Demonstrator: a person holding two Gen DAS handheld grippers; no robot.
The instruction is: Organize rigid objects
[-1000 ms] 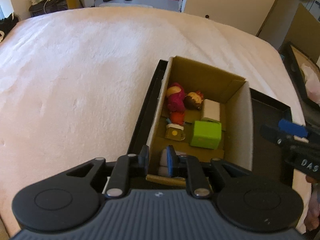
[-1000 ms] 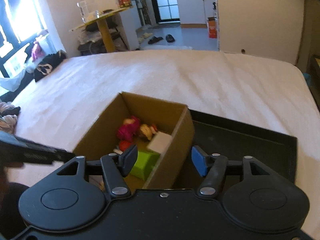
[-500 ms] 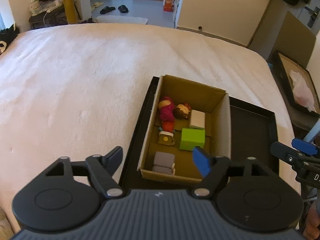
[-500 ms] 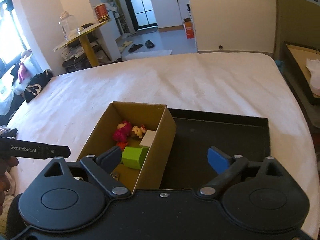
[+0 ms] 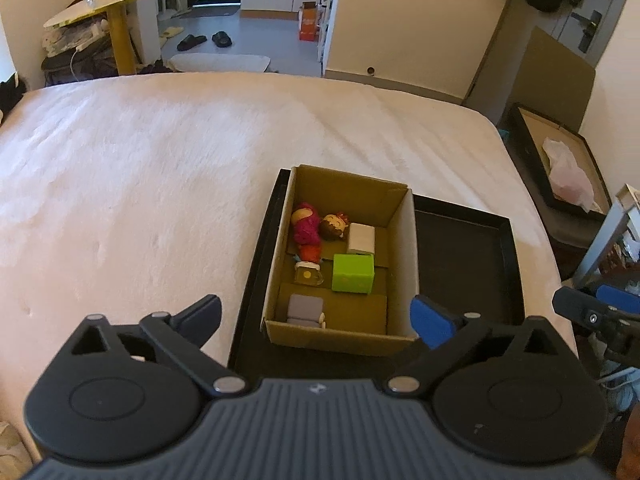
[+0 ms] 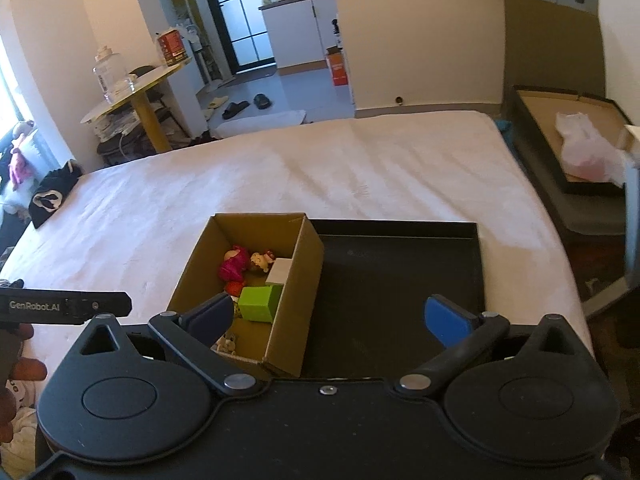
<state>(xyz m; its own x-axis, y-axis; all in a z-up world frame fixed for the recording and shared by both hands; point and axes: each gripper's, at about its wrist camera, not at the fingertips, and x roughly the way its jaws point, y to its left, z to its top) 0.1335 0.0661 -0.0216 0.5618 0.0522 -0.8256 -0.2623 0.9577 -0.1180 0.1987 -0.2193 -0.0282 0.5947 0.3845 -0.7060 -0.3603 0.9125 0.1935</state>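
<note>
Both grippers up over the near edge of the bed, neither touching anything. Left gripper: jaws spread wide, nothing between them. Right gripper: jaws also spread wide, empty.

Cardboard box sits in the left part of a black tray, tray lying on the bed's white cover. Rest of the tray to the right of the box is bare black floor.

Inside the box, all lying on its bottom:
- magenta doll at far left, w/ a brown-haired figure head touching it on the right
- white block just beside the head, far right area
- red piece just below the doll
- green cube mid box, right of a small clear cup-like item w/ yellow dot
- grey block near the front wall; a small pale bit beside it, can't tell what it is

From the right wrist view same layout: box, green cube, magenta doll, tray.

Bkgd: yellow-legged round desk w/ a glass jar, slippers on the floor past the bed, another black tray w/ a pink-white bag off to the right.
</note>
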